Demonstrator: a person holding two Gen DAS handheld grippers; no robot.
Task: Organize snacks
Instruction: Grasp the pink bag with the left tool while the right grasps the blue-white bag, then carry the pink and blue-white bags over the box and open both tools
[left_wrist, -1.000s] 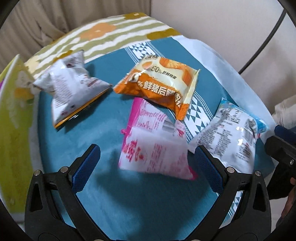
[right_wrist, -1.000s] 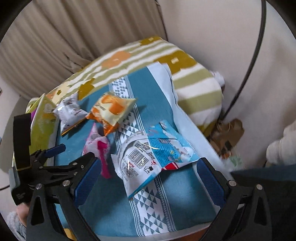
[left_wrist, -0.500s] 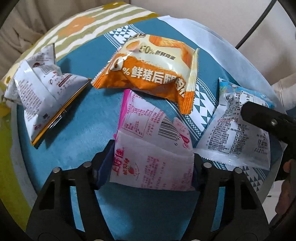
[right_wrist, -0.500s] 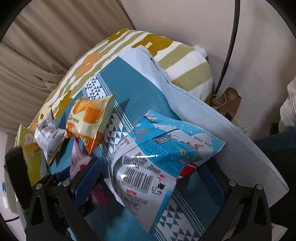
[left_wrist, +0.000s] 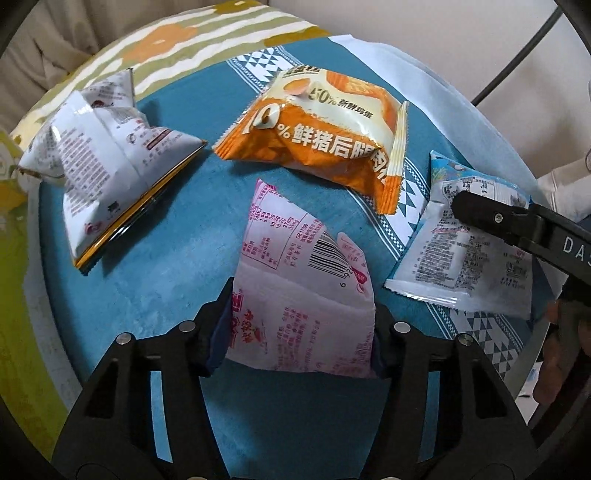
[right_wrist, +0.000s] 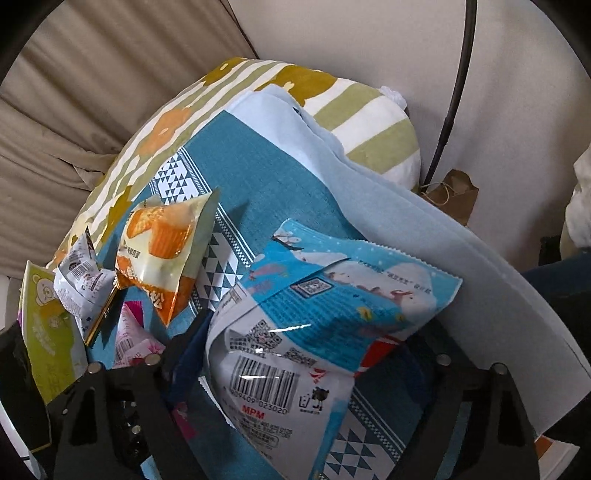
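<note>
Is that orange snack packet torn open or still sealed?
Apparently sealed: the orange packet lies puffed on the blue cloth, its crimped right edge unbroken. Its underside is hidden.

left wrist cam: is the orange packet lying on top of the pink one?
No. The orange packet lies on the teal cloth beyond the pink packet, with bare cloth showing between the two.

My two wrist cameras look steeply down, close over the teal cloth (left_wrist: 155, 258); both catch the orange packet (left_wrist: 325, 136) (right_wrist: 166, 251).
</note>
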